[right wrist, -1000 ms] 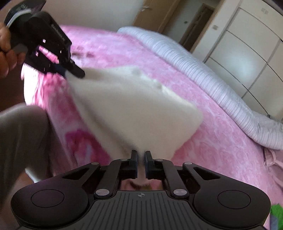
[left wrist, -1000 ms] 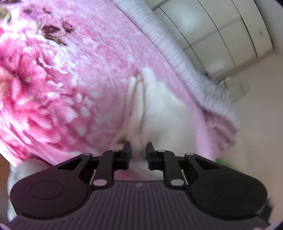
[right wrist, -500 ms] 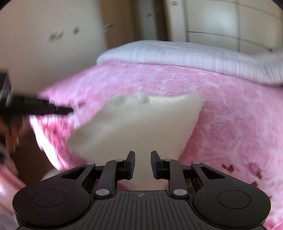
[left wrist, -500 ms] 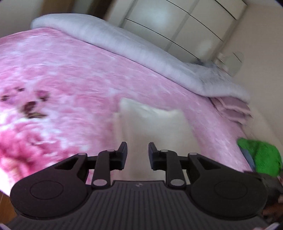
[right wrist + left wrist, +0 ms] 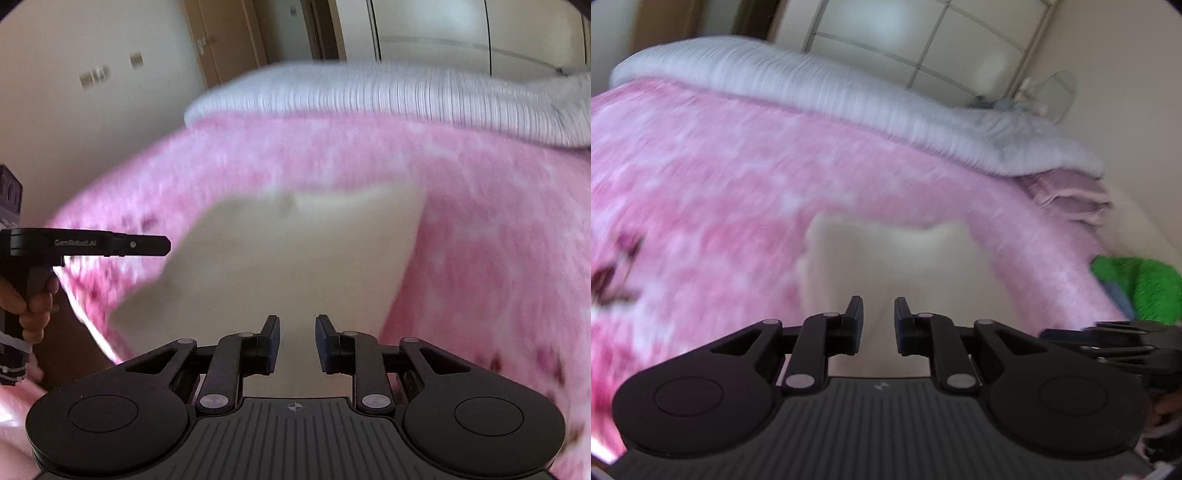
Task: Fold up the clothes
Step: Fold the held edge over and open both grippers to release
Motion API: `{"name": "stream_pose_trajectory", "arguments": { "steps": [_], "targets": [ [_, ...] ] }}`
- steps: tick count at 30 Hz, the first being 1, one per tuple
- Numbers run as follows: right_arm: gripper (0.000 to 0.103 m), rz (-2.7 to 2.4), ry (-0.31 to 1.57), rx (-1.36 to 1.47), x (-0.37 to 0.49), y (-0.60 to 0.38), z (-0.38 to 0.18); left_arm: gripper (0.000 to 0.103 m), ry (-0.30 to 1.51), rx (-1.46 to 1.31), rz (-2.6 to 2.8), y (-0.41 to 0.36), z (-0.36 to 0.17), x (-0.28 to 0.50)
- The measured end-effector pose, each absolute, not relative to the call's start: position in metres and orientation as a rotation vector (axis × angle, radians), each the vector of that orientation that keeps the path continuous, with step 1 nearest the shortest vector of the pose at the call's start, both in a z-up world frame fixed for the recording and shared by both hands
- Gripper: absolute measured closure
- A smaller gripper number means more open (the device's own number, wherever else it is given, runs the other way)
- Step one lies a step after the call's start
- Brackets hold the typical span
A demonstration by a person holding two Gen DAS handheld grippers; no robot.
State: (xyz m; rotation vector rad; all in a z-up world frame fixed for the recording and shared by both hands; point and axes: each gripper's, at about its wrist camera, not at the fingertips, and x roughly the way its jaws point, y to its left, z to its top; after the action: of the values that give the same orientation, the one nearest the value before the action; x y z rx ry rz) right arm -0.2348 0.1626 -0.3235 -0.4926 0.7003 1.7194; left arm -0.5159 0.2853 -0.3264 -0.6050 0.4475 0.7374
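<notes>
A cream folded garment [image 5: 897, 266] [image 5: 288, 258] lies flat on the pink floral bedspread [image 5: 701, 206] [image 5: 498, 229]. My left gripper [image 5: 878, 314] hovers over its near edge, open, with nothing between the fingers. My right gripper [image 5: 297, 332] hovers over the near edge too, open and empty. In the right wrist view the left gripper [image 5: 147, 245] shows from the side at the far left, held by a hand [image 5: 33, 306], off the garment's left corner. In the left wrist view the right gripper's black body [image 5: 1126, 339] shows at the right edge. Both views are motion-blurred.
A grey-white striped duvet [image 5: 849, 96] [image 5: 406, 99] is rolled along the far side of the bed. A green cloth [image 5: 1137, 291] lies at the bed's right end. White wardrobe doors [image 5: 923, 40] and a wall stand behind.
Both grippers let go of the cream garment, which went from hanging between them to lying flat on the bed. Both have opened wider and drawn back toward the near edge.
</notes>
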Motion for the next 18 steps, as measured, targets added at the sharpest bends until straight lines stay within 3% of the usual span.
{"name": "stream_pose_trajectory", "arguments": {
  "steps": [8, 10, 18],
  "targets": [
    [0.079, 1.736, 0.613, -0.542, -0.218, 0.249, -0.344, 0.090, 0.629, -0.488, 0.640, 0.354, -0.357, -0.433],
    [0.079, 1.738, 0.585, -0.558, -0.216, 0.269, -0.353, 0.083, 0.666, -0.471, 0.646, 0.368, -0.375, -0.420],
    [0.079, 1.678, 0.547, -0.585, -0.190, 0.343, -0.394, 0.085, 0.593, -0.552, 0.666, 0.403, -0.397, -0.429]
  ]
}}
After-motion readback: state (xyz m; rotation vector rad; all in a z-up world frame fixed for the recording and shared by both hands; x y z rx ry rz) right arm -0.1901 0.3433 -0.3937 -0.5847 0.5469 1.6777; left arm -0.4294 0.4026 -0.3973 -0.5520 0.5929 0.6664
